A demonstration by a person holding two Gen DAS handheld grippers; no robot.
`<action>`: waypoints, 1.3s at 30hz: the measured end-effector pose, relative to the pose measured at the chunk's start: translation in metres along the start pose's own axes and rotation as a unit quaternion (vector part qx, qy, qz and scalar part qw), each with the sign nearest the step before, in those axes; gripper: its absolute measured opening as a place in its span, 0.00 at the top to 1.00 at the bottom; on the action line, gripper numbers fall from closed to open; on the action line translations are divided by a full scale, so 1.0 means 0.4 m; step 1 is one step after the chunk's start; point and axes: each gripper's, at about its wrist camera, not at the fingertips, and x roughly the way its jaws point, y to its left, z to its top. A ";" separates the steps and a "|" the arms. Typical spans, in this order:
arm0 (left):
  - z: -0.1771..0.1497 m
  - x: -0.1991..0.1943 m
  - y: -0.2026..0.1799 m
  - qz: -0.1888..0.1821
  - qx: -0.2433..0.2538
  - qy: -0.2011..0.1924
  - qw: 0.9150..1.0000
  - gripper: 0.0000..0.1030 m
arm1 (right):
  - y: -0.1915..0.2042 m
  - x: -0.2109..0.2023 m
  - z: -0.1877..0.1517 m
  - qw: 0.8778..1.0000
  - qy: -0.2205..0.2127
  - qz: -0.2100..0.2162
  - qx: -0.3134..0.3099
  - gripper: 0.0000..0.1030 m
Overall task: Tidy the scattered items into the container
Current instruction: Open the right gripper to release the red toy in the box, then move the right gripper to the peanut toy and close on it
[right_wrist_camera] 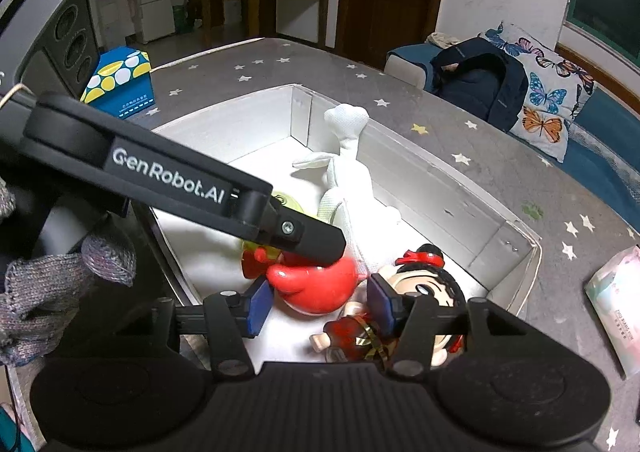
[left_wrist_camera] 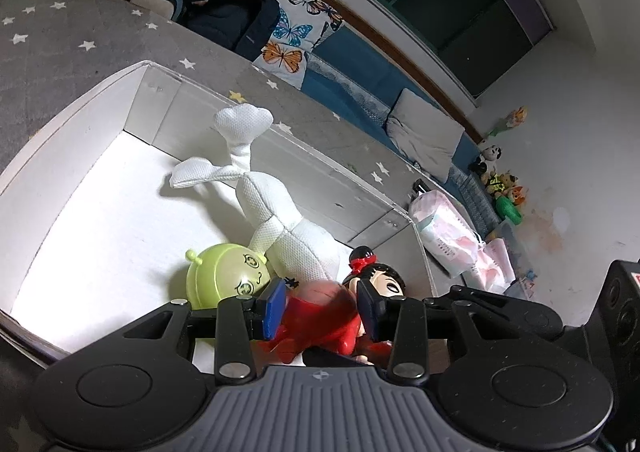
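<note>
Box (right_wrist_camera: 420,188) on starred cover holds white plush (left_wrist_camera: 276,228), green ball (left_wrist_camera: 224,276), doll (right_wrist_camera: 424,284), red toy (right_wrist_camera: 316,284); left gripper (left_wrist_camera: 320,306) jaws apart around red toy, contact unclear; right gripper (right_wrist_camera: 318,308) jaws apart, empty, above red toy.

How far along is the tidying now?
Done: white plush, green ball toy and doll lie in the white box. In hand: the red toy, in the box, sits within left gripper and right gripper. Left, perhaps: the tissue pack and blue carton outside.

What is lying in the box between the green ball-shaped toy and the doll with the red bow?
A white stuffed toy lies between the green ball toy and the doll inside the white box, clearest in the left wrist view.
</note>
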 end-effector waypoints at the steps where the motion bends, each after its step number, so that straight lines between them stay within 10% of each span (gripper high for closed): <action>1: 0.000 0.000 -0.001 0.001 0.001 0.000 1.000 0.60 | -0.001 0.000 -0.001 1.000 0.000 0.001 0.000 0.48; 39: -0.086 -0.240 -0.034 -0.005 0.046 -0.059 0.997 0.60 | 0.124 -0.208 -0.099 0.991 -0.124 -0.024 0.045 0.38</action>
